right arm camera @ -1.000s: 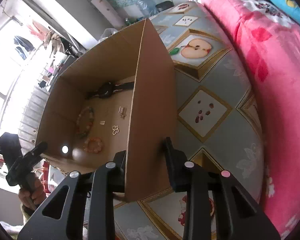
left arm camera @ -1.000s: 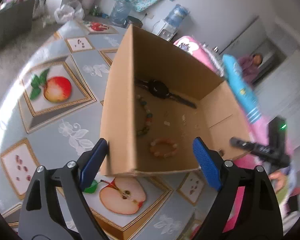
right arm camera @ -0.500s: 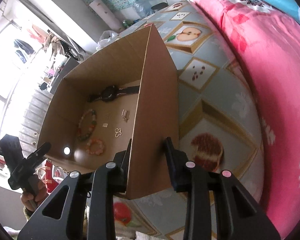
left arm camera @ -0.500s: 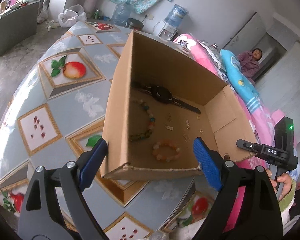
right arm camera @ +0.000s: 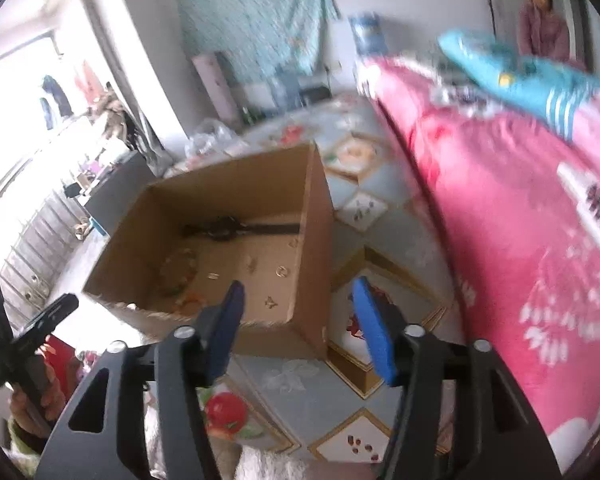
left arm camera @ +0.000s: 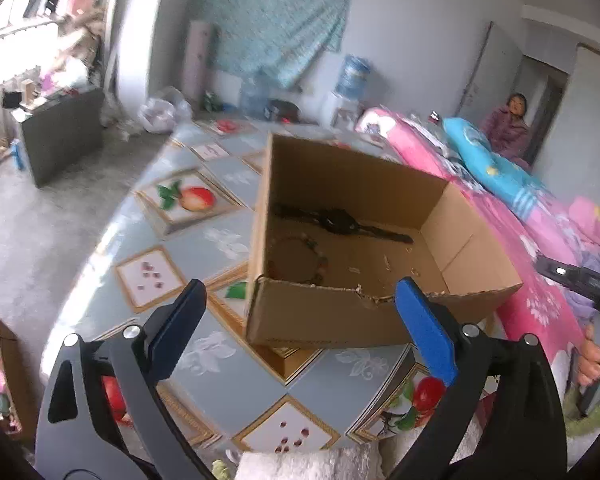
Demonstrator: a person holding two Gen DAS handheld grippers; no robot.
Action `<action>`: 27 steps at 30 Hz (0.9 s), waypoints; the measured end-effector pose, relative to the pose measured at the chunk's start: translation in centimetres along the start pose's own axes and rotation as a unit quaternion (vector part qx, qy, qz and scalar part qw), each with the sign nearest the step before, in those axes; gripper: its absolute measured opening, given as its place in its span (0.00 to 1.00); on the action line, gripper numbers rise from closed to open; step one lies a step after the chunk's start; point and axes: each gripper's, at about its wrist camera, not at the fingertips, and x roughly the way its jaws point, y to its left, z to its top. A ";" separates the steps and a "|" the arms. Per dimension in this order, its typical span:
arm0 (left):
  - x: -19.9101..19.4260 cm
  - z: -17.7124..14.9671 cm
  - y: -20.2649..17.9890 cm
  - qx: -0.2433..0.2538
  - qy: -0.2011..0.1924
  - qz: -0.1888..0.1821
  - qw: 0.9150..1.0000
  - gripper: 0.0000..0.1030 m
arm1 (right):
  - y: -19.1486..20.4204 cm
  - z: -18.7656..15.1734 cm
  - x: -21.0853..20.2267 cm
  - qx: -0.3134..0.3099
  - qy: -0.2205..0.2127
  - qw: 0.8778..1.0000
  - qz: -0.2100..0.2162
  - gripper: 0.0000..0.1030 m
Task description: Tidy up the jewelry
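Both claws, left claw (left arm camera: 296,312) and right claw (right arm camera: 298,312), now backed off the cardboard box (left arm camera: 360,240), jaws just opened, empty; next: reach squarely for one bracelet (right arm camera: 178,268).

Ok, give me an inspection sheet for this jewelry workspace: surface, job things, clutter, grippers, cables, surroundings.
Surface: fruit-print cloth covering the surface, box resting on it.
Job's things: open cardboard box holding a black watch, a dark bead bracelet, an orange bead bracelet and small metal pieces.
Clutter: white plastic bag on the floor beyond.
Grippers: left gripper open, nothing between the pads; right gripper jaws have just been opening, off the box wall, nothing held.
Cables: nothing seen.
Surroundings: pink quilt, blue pillow, water bottle, a seated person in the doorway.
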 end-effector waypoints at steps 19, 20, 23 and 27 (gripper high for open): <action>-0.5 -0.9 -3.6 0.033 0.041 0.124 0.991 0.92 | 8.8 -4.5 0.0 -0.088 0.011 0.995 -0.044 0.92; 0.1 -0.9 -3.7 0.035 0.051 0.122 0.991 0.92 | 8.9 -4.4 0.5 -0.085 0.016 0.995 -0.052 0.92; 1.9 -1.0 -4.2 0.036 0.089 0.121 0.988 0.92 | 9.1 -4.1 2.0 -0.076 0.037 0.994 -0.075 0.93; 3.2 -1.3 -4.8 0.044 0.117 0.124 0.984 0.92 | 9.1 -3.7 3.7 -0.060 0.064 0.993 -0.084 0.93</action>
